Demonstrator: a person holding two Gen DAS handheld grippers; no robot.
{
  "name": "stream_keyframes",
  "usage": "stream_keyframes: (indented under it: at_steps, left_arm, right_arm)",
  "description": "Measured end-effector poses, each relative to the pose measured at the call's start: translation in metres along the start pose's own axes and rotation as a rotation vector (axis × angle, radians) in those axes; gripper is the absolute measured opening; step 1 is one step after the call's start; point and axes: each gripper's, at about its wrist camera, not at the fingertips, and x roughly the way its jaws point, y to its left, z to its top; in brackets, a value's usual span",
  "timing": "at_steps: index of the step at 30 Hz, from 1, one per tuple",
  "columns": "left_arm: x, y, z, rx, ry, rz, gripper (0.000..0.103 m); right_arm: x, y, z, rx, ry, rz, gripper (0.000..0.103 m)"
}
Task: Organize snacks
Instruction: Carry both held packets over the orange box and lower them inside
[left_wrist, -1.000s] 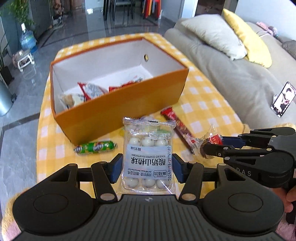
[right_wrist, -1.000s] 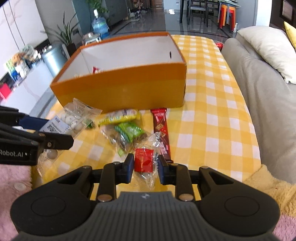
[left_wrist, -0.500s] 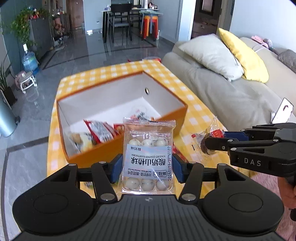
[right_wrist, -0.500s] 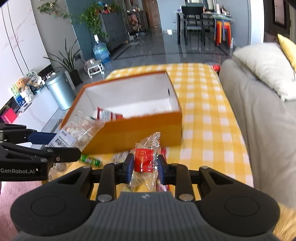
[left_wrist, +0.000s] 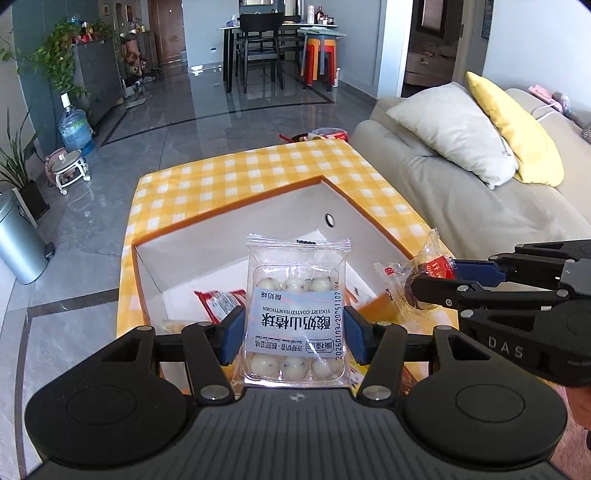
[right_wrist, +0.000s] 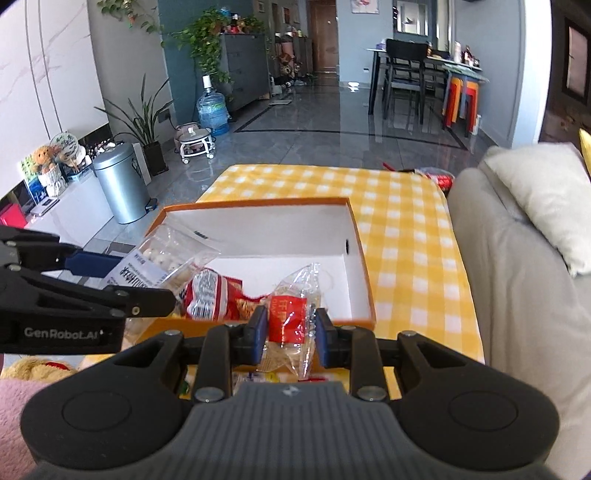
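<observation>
My left gripper (left_wrist: 293, 332) is shut on a clear pack of white yogurt-coated hawthorn balls (left_wrist: 295, 314), held in the air over the near side of the orange box (left_wrist: 229, 216). My right gripper (right_wrist: 289, 330) is shut on a small clear packet with a red label (right_wrist: 291, 317), raised over the box's near wall (right_wrist: 192, 325). In the left wrist view the right gripper (left_wrist: 424, 280) hangs at the right with its packet (left_wrist: 430, 264). The right wrist view shows the left gripper (right_wrist: 159, 280) at the left with the hawthorn pack (right_wrist: 155, 262). Red snack bags (right_wrist: 212, 295) lie inside the box.
The box stands on a table with a yellow checked cloth (right_wrist: 402, 236). A grey sofa (left_wrist: 480, 206) with white and yellow cushions runs along the right. A metal bin (right_wrist: 120, 184) and plants stand on the floor at the left. More packets lie below the right gripper (right_wrist: 258, 376).
Both grippers have risen and moved forward with their packets, from above the loose snacks in front of the box to over the box's near side. Neither grip has changed.
</observation>
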Motion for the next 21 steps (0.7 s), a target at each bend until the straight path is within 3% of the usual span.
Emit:
stream_keyframes:
  at_steps: [10,21]
  left_arm:
    - [0.047,0.015,0.025,0.046,0.069,0.057,0.063]
    - [0.108,0.034,0.035,0.051,0.178,0.089,0.063]
  right_arm:
    - [0.052,0.006,0.036,-0.122,0.032,-0.036,0.024]
    - [0.132,0.016,0.045,-0.301,0.167,-0.093,0.024]
